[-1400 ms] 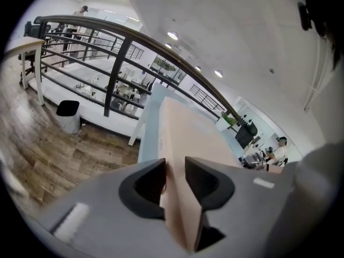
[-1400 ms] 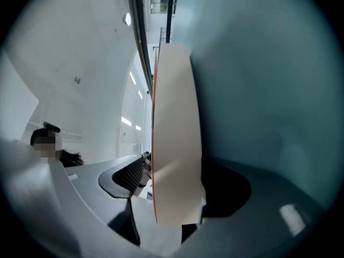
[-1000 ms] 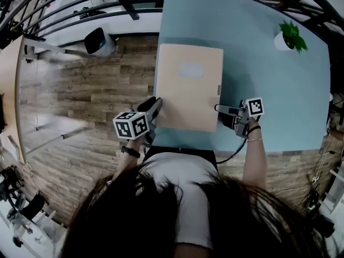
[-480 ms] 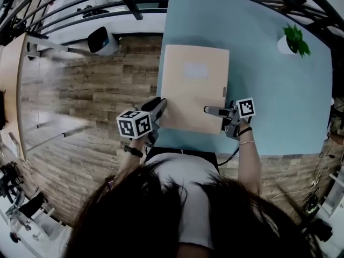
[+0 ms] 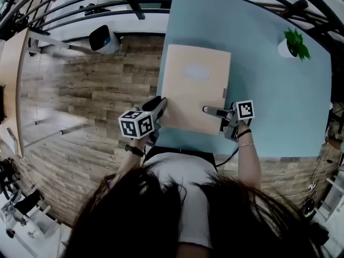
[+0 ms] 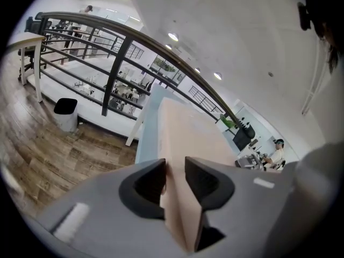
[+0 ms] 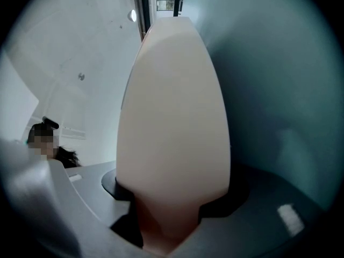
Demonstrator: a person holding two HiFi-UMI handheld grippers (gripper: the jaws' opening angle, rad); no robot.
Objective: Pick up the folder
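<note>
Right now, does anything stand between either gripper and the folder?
Nothing visible does. The left gripper is shut on the left edge of the folder. The right gripper has the folder's right edge filling the gap between its jaws, which have just been closing.

A pale blue table (image 5: 279, 90) spreads ahead and to the right of the fingers of the left gripper (image 5: 160, 104). A small potted plant (image 5: 293, 42) stands at the table's far right corner, well apart from the fingers of the right gripper (image 5: 207, 110). Left of the left fingers lies a wood-plank floor (image 5: 91, 90), where a bin (image 5: 102, 39) stands near a dark metal railing (image 6: 123, 47), and above it a white ceiling (image 6: 231, 31) carries round recessed lights (image 6: 172, 36).
</note>
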